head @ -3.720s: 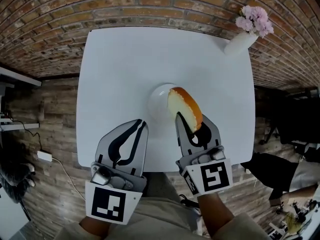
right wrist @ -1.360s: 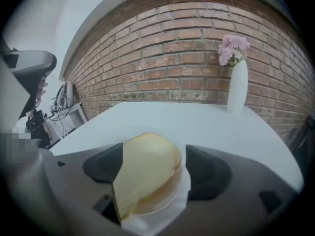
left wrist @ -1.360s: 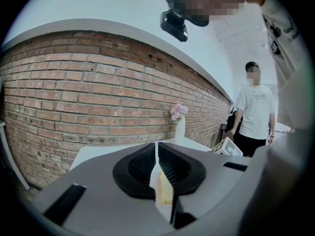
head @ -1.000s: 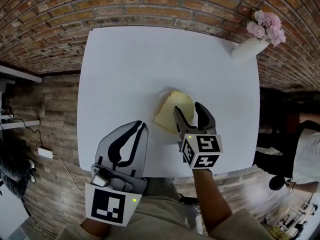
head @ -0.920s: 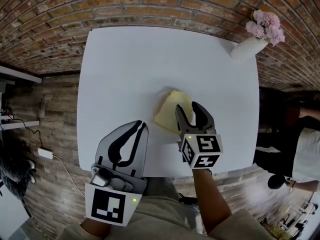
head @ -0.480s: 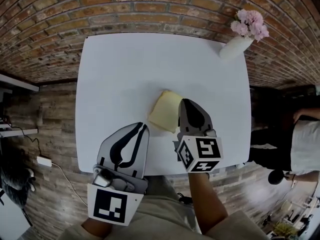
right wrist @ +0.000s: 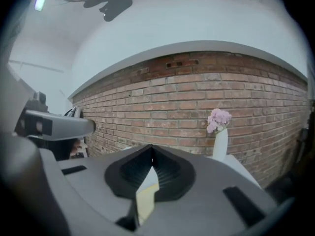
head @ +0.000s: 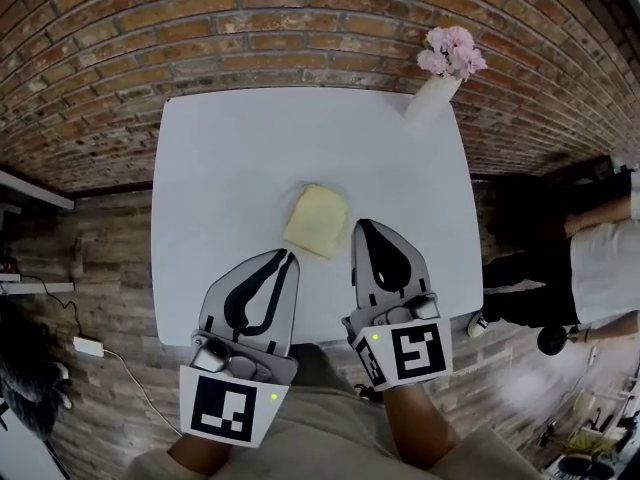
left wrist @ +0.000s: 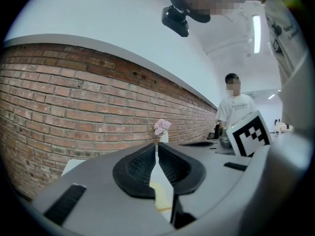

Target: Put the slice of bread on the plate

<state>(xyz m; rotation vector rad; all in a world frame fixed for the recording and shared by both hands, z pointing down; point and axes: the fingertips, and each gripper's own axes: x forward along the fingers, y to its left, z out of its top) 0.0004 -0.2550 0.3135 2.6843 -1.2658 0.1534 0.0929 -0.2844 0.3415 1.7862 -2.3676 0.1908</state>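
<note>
The pale yellow slice of bread [head: 316, 220] lies flat in the middle of the white table [head: 230, 158]. The white plate under it cannot be made out against the table. My right gripper [head: 362, 226] hovers just right of and nearer than the bread, shut and empty. My left gripper [head: 288, 255] is held near the table's front edge, left of the bread, its jaws closed with nothing in them. Through each gripper's jaw gap a strip of the bread [left wrist: 160, 196] [right wrist: 146, 196] shows below. In their own views the left gripper [left wrist: 156, 145] and right gripper [right wrist: 151, 149] point nearly level at the brick wall.
A white vase with pink flowers [head: 436, 80] stands at the table's far right corner, also in the gripper views as the vase [left wrist: 161, 130] [right wrist: 219, 134]. A brick wall [head: 250, 18] runs behind the table. A person [head: 600, 268] stands to the right, off the table.
The right gripper let the bread down flat in the table's middle, closed its jaws and drew up and back from it. The left gripper rose a little.
</note>
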